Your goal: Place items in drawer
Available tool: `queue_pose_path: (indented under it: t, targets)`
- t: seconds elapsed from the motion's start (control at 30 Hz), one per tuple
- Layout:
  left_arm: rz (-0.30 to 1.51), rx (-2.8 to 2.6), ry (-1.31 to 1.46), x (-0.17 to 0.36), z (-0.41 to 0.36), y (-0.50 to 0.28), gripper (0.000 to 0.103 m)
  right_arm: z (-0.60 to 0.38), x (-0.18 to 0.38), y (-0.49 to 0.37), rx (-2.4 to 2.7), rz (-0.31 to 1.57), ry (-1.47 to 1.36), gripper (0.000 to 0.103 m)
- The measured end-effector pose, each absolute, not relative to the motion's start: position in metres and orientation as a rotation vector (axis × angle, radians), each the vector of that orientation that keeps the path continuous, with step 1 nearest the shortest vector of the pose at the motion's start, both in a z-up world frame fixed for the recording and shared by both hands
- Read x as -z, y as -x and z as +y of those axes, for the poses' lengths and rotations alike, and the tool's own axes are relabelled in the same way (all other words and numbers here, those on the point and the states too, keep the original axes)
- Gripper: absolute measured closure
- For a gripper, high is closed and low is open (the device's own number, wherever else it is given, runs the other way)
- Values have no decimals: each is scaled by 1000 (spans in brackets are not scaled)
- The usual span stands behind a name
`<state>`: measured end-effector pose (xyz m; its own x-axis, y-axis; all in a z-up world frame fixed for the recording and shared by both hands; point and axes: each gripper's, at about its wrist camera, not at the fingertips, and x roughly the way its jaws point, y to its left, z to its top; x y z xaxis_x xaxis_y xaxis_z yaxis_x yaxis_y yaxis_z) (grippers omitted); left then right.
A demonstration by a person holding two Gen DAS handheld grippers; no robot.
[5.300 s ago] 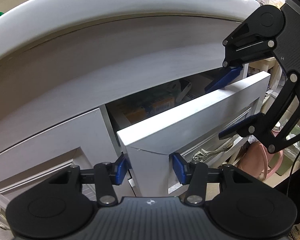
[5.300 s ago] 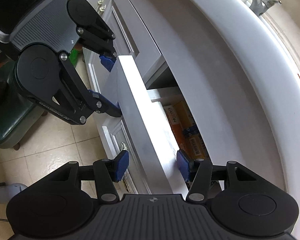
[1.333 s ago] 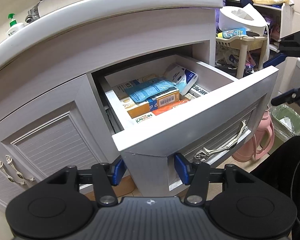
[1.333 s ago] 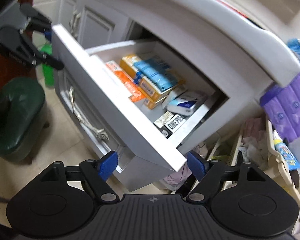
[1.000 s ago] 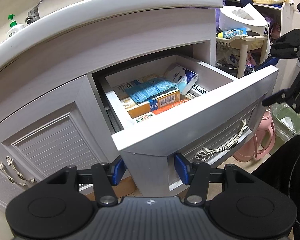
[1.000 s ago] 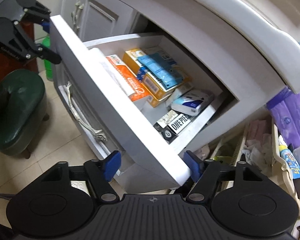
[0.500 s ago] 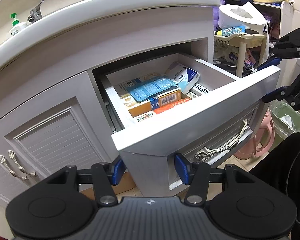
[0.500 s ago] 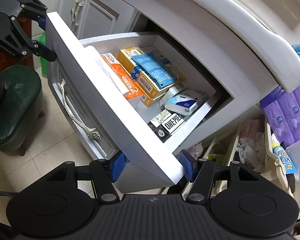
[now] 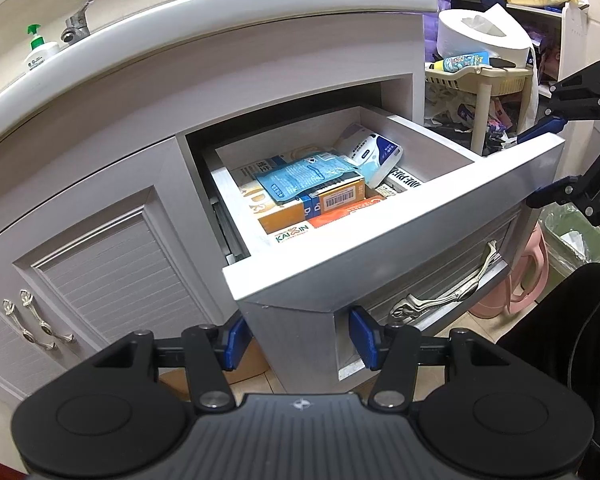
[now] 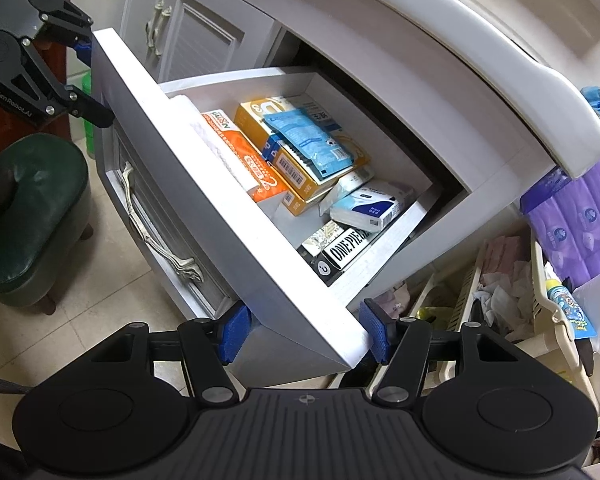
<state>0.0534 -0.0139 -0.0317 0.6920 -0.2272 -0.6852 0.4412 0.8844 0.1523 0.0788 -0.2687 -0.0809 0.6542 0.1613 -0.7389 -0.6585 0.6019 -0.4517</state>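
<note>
The grey drawer (image 9: 396, 236) of the sink cabinet stands pulled out; it also shows in the right wrist view (image 10: 204, 200). Inside lie orange boxes (image 10: 256, 164), a blue packet (image 10: 312, 144), a white tissue pack (image 10: 368, 208) and a black-and-white box (image 10: 344, 252). My left gripper (image 9: 296, 338) straddles the drawer front's left corner, blue pads on either side. My right gripper (image 10: 304, 332) straddles the right corner the same way. Neither holds a loose item. Each gripper shows in the other's view at the far corner.
A green stool (image 10: 28, 216) stands on the tiled floor left of the drawer. A cream rack (image 9: 476, 80) with a paper roll and clutter stands to the right, with a pink jug (image 9: 516, 284) and green bin (image 9: 576, 236) below. Cabinet doors (image 9: 112, 276) lie left.
Five seconds ago the drawer was barely open; it has been pulled far out. In the last second my right gripper's pads have narrowed around the drawer's right corner. The left has barely moved.
</note>
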Motion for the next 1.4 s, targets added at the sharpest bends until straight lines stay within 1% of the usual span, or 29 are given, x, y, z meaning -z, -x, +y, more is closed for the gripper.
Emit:
queue_pose_path:
  t: [0.23, 0.63, 0.8, 1.4]
  targets:
    - [723, 383, -324, 31, -13, -42, 40, -271, 80, -70, -548, 712, 808, 42]
    - [722, 387, -328, 31, -12, -34, 40, -273, 78, -71, -561, 713, 815, 41]
    - [720, 390, -331, 32, -11, -33, 40, -273, 79, -69, -564, 713, 816, 39]
    - [722, 397, -342, 32, -9, -20, 40, -273, 81, -66, -569, 721, 826, 39]
